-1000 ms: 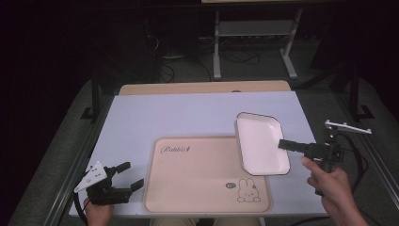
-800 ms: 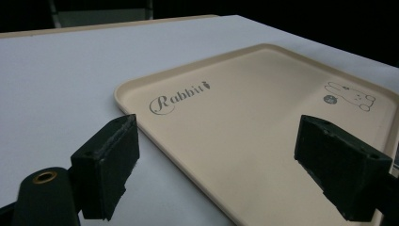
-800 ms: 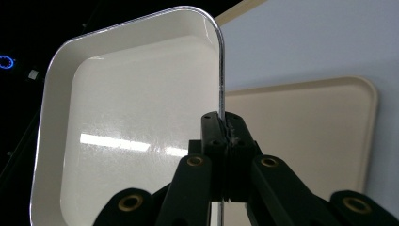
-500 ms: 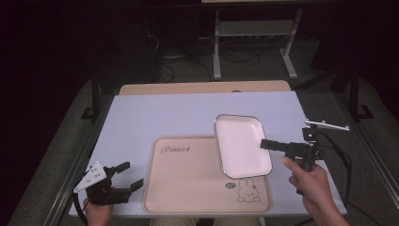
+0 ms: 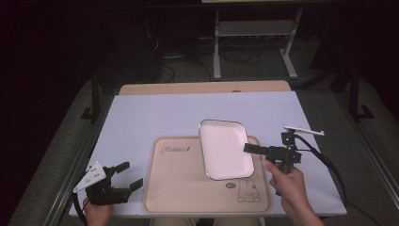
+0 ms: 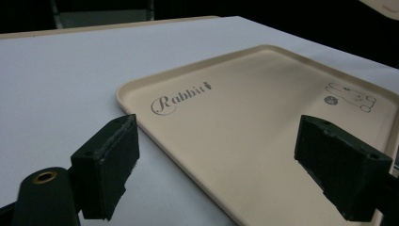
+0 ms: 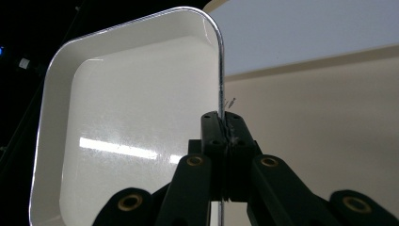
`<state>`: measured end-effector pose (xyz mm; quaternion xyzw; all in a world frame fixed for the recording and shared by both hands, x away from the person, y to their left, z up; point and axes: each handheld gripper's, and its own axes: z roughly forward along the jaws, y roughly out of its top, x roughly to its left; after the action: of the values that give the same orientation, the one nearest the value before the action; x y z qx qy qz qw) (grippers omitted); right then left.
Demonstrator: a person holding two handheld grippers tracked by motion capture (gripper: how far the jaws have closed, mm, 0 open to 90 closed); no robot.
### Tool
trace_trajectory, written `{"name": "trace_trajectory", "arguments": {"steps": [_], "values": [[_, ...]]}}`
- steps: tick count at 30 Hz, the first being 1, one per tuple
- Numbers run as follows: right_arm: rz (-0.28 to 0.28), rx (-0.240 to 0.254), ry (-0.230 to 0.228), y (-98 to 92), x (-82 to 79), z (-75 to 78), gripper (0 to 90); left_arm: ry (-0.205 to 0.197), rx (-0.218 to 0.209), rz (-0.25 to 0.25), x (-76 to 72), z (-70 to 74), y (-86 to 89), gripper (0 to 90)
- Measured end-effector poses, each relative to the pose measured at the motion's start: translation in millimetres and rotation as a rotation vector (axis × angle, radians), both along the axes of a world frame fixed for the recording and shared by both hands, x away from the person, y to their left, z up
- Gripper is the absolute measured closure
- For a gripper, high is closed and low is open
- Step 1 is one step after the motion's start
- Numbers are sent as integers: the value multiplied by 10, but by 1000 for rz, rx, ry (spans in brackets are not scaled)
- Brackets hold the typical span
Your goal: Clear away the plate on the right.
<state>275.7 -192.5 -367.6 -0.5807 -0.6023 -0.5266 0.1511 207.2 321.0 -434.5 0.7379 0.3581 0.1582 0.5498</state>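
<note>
White tray (image 5: pixel 223 148) hangs over the beige serving tray (image 5: pixel 179 188), pinched at its rim by your right gripper (image 5: pixel 248 149).

Your right gripper's jaws are pressed together on the white tray's right-hand edge; in the right gripper view the rim (image 7: pixel 220 70) runs straight down into the closed pads (image 7: pixel 221 129), and the shallow, glossy tray is empty. It sits above the upper right part of the beige serving tray, between the "Rabbit" lettering (image 5: pixel 177 149) and the bunny drawing (image 5: pixel 248 190); you cannot tell whether it touches the surface beneath. Your left gripper (image 5: pixel 129 175) rests at the near left corner of the pale table (image 5: pixel 150 113), jaws spread wide apart around nothing, pointed at the serving tray's left edge (image 6: pixel 141 113).
</note>
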Motion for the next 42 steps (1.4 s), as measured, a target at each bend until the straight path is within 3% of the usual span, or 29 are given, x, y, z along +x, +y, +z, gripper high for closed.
{"name": "trace_trajectory", "arguments": {"steps": [14,42], "values": [[-47,-37,51,188,70,-303,880,1,-2,0,-1,0,7,140],[-112,-199,118,425,91,-788,878,-5,-9,-4,-1,3,14,140]]}}
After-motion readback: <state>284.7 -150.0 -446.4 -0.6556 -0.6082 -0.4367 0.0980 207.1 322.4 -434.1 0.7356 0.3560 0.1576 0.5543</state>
